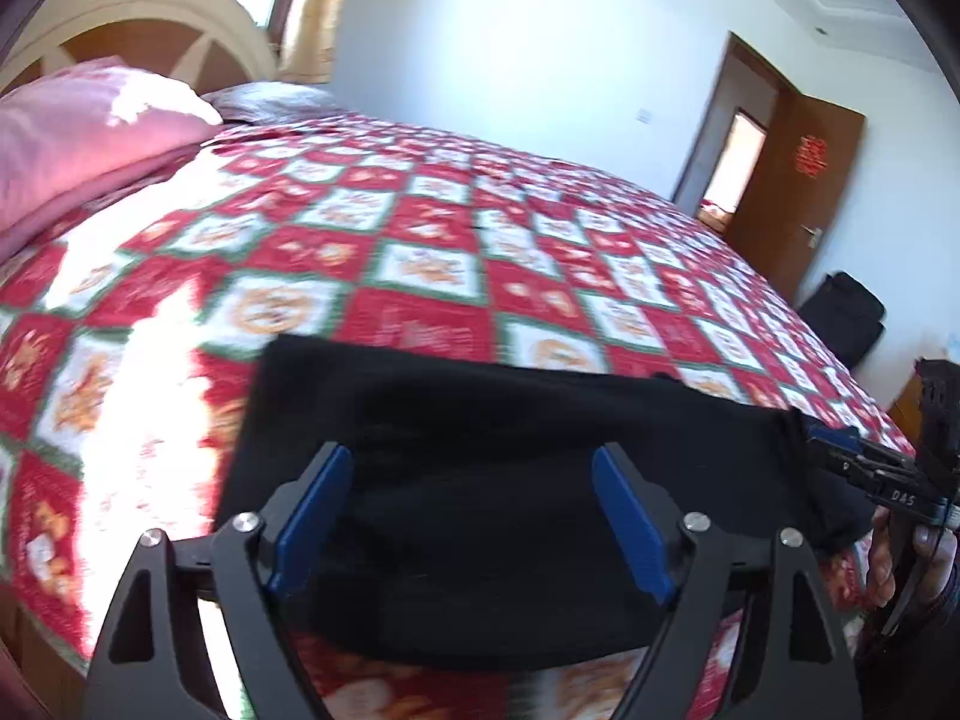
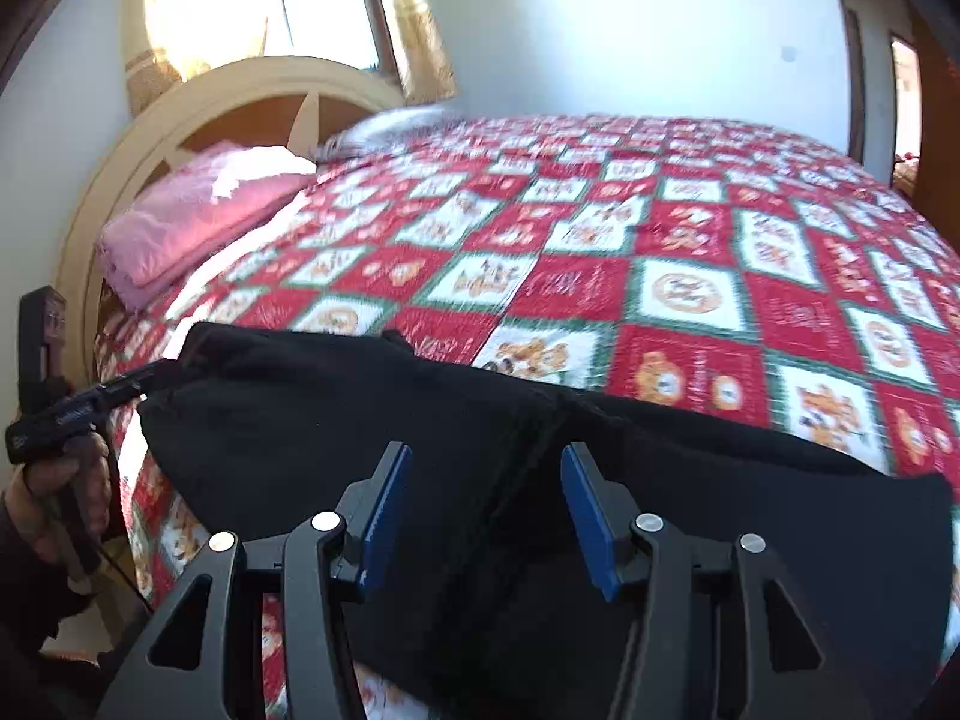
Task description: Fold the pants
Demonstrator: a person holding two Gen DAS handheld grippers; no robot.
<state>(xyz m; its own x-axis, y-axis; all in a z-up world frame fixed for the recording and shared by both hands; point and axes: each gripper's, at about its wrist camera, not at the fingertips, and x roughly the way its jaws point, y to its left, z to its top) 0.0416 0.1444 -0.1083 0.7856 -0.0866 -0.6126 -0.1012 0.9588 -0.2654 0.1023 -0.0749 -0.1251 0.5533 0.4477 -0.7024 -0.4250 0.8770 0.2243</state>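
I am holding the left gripper (image 1: 474, 516) and right gripper (image 2: 486, 516) spread wide and empty over the black pants (image 1: 510, 480), which are lying folded on the near edge of the bed (image 1: 420, 240). A snagging fingertip risks dragging layers apart.
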